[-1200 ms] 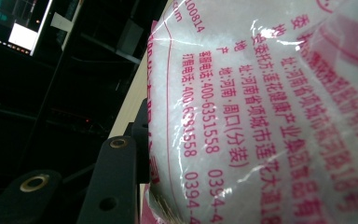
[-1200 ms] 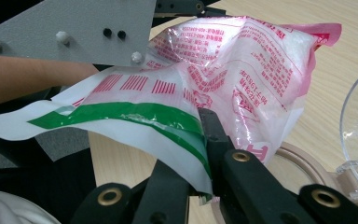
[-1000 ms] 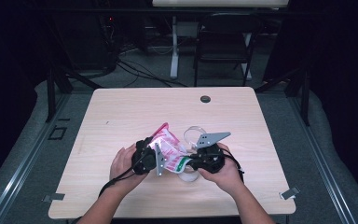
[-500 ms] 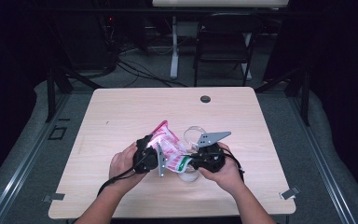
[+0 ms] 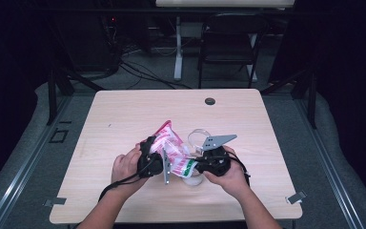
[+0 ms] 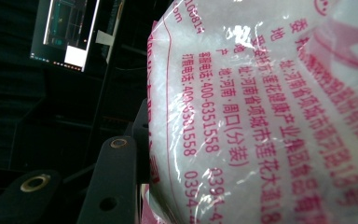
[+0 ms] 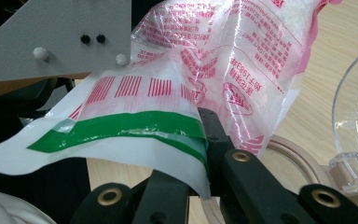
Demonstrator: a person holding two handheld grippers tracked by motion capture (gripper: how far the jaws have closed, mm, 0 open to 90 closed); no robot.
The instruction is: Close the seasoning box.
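Mid-frame, both grippers, left (image 5: 164, 164) and right (image 5: 196, 166), clamp the pink-printed plastic granule bag (image 5: 172, 150); pouring into the clear glass bowl (image 7: 356, 126), lower right, seems not begun.

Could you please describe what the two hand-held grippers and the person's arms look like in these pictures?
Both grippers, left gripper and right gripper, are black, with flat black jaws bearing brass-coloured rivets. Each carries a grey three-cornered plate with small screws, and a black cable trails from each. The forearms are bare, with no sleeves or gloves visible.
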